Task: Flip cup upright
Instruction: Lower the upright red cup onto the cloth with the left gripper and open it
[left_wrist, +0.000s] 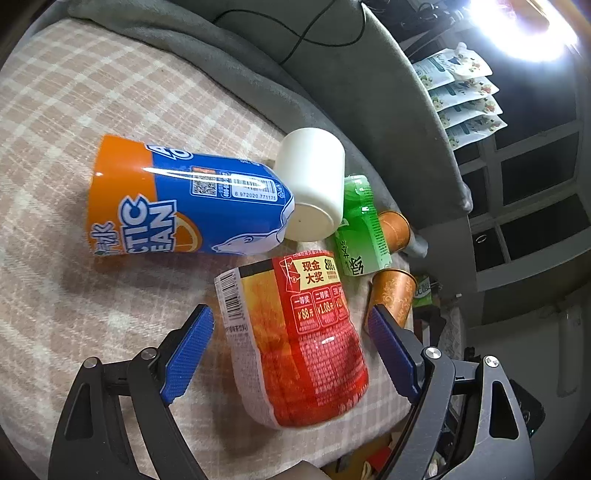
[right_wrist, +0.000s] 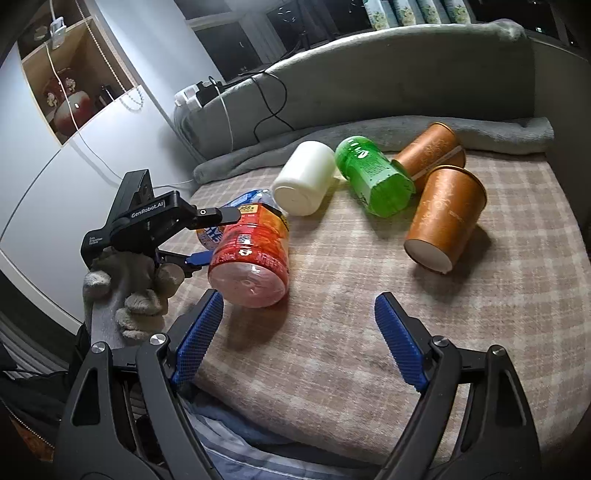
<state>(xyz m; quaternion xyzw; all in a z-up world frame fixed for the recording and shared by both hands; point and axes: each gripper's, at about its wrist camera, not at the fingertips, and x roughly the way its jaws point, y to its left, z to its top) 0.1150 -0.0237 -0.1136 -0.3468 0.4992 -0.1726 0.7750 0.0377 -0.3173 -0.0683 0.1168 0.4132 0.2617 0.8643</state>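
My left gripper (left_wrist: 291, 350) is spread wide with its blue ribbed fingers on either side of the red-and-orange printed plastic cup (left_wrist: 295, 339), which lies on its side near the front edge of the checked beige blanket (left_wrist: 74, 110); the pads look just apart from the wall, so I judge I am straddling it to close and tip it onto its base, not yet gripping. My right gripper (right_wrist: 299, 339) is also released, holding nothing, hovering over bare blanket at the front edge, probably kept back so the left has room. Further in, the big blue-and-orange labelled cup (left_wrist: 184, 203) lies on its side toward the left, its narrow end touching the plain white plastic cup (left_wrist: 314, 188), also tipped over. Just beside that lies the translucent green plastic cup (left_wrist: 360, 229), and against it, toward the right edge, two brown paper cups with a gold pattern (right_wrist: 443, 214), both on their sides, one behind the other. That makes six cups in all, one each of red, blue, white and green and two brown, none upright. Behind them a grey blanket roll (right_wrist: 369, 129) runs along the back edge, likely stopping them rolling off.
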